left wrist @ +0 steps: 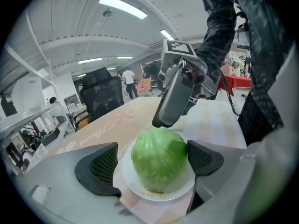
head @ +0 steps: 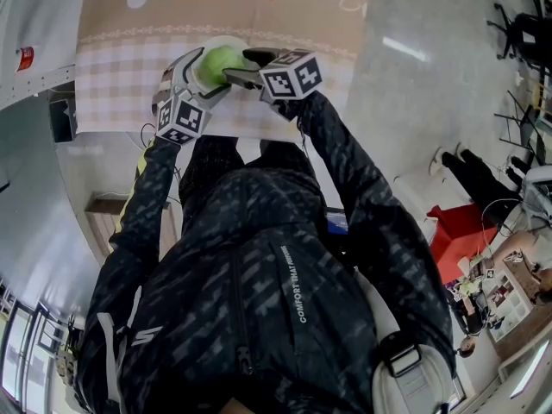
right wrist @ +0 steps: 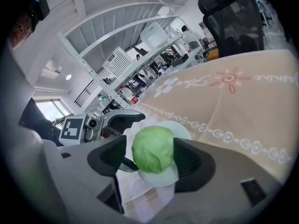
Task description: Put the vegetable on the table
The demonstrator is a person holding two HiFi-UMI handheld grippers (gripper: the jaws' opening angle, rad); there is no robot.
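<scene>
Cabbage (left wrist: 159, 160), wrapped in clear film, sits on a small white plate (left wrist: 140, 188) near the edge of the table (left wrist: 105, 125), which is covered by a beige patterned cloth. Since it rests on the plate and not on the cloth, the task looks not yet done.

The right gripper (right wrist: 150, 149) reaches in from the far side with its jaws apart around the cabbage. One pad is against the film and a thin gap shows at the other, likely so it can close on the widest part and lift cleanly.

The left gripper (left wrist: 152, 157) is spread wide, one jaw on each side of the plate and cabbage, and holds nothing. It seems placed to keep the plate from sliding or riding up, though I can't be sure its pads touch the rim.
</scene>
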